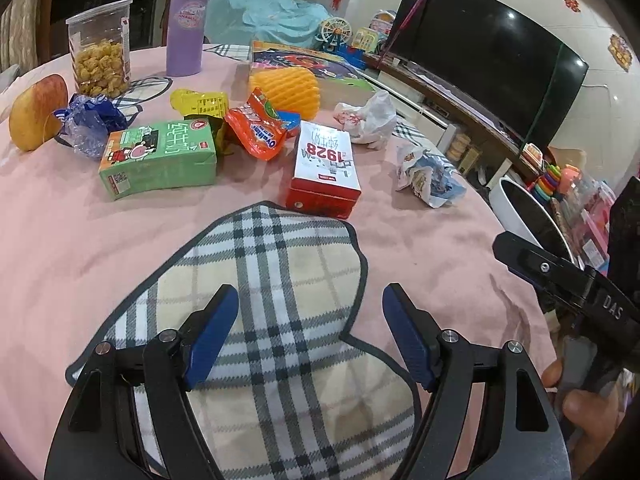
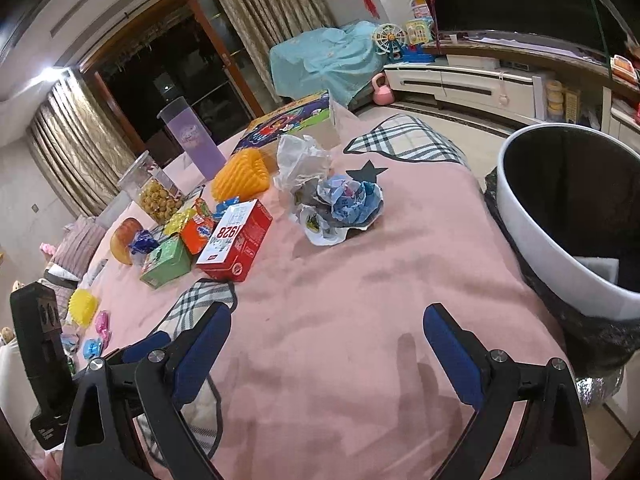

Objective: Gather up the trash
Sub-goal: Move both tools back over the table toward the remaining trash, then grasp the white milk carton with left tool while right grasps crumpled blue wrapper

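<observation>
Trash lies across the pink cloth: a red and white "1928" carton (image 1: 325,170) (image 2: 236,240), a green carton (image 1: 158,158) (image 2: 166,262), an orange snack packet (image 1: 258,128), a crumpled blue wrapper (image 1: 430,178) (image 2: 348,204), a white plastic bag (image 1: 368,116) (image 2: 300,156) and a blue foil wrapper (image 1: 90,122). My left gripper (image 1: 310,334) hovers open and empty over a plaid patch, short of the cartons. My right gripper (image 2: 328,348) is open and empty above bare cloth, near the white bin (image 2: 532,224), whose rim also shows in the left wrist view (image 1: 516,216).
An apple (image 1: 38,110), a jar of snacks (image 1: 102,50), a purple bottle (image 1: 188,20), a yellow ribbed object (image 1: 286,88) and a colourful box (image 1: 308,62) stand farther back. Small toys (image 2: 86,320) lie at the table's left. A television (image 1: 492,52) is off to the right.
</observation>
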`<state>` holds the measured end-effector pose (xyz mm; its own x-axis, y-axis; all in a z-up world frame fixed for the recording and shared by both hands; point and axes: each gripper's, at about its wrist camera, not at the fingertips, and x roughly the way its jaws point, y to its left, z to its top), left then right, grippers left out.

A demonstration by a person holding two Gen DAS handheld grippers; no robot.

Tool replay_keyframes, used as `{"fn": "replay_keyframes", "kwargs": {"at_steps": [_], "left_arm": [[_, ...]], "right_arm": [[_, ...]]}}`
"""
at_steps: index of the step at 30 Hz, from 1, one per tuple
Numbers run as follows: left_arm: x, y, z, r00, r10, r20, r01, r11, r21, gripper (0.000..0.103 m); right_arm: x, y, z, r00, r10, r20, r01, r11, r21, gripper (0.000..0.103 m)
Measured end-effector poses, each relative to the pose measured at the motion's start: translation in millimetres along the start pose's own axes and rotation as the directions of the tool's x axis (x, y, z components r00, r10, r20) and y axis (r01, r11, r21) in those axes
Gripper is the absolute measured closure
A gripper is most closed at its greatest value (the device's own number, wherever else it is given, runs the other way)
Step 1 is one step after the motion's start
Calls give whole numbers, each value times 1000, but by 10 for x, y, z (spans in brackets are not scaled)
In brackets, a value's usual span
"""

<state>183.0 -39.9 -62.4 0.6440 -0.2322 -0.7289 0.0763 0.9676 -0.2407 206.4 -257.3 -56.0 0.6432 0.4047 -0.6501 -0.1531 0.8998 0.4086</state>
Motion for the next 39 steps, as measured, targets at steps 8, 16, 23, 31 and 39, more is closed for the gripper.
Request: {"fn": "replay_keyframes", "kwargs": {"at_steps": [8,16,23,31,39], "left_arm": [[120,29,118,1000,11,-16,-11,1000,4,27],[317,-42,319,999,5,-41,-4,1000,29,23],[513,-48,545,999,12,-43,-10,999,40,23],[617,-12,629,999,31,-23,-30,998,46,25],[590,-48,623,1000,-20,-10,21,997,75,49]], "right_arm": [[181,-1,132,1000,-5,-10,5,1000,-7,5],[407,-40,317,1000,-11,-27,11,1000,-2,5],[625,-115,461,998,-15,-54,17,999,27,5],[781,-56,532,998,-30,-63,30,1000,-1,7],[871,-26,557,995,-74,-66,72,997,-30,69]]}}
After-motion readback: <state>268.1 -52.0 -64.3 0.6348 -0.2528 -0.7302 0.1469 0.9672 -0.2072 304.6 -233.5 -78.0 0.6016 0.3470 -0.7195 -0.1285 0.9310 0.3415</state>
